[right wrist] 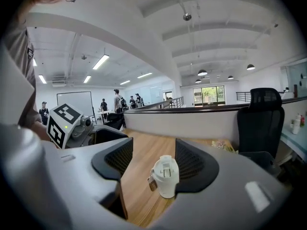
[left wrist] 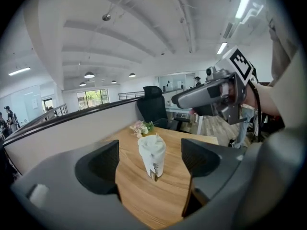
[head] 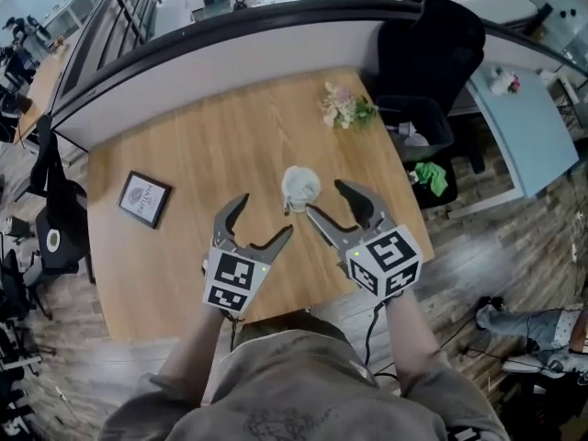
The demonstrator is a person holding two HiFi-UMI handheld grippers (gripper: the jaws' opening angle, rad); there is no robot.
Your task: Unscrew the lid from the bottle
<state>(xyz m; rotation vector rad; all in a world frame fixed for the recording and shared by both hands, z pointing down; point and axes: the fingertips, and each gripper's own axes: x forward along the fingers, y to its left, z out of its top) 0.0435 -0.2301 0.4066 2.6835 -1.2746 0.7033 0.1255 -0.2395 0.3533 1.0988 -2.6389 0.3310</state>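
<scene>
A white bottle (head: 300,188) with a flip-top lid stands upright on the wooden table (head: 211,145), a small tag hanging at its side. My left gripper (head: 264,216) hovers just near-left of it with jaws spread wide and empty. My right gripper (head: 325,198) is close on its near-right side, jaws apart, pads not touching it. In the left gripper view the bottle (left wrist: 152,156) stands ahead, centred between the open jaws, with the right gripper (left wrist: 211,95) above right. In the right gripper view the bottle (right wrist: 165,176) sits near the right-hand pad, and the left gripper (right wrist: 72,126) shows at left.
A framed picture (head: 144,198) lies on the table's left part. A small bunch of flowers (head: 344,107) rests at the far right corner. A black chair (head: 432,49) and a bin (head: 418,127) stand beyond the right edge. A curved low wall (head: 230,49) borders the far side.
</scene>
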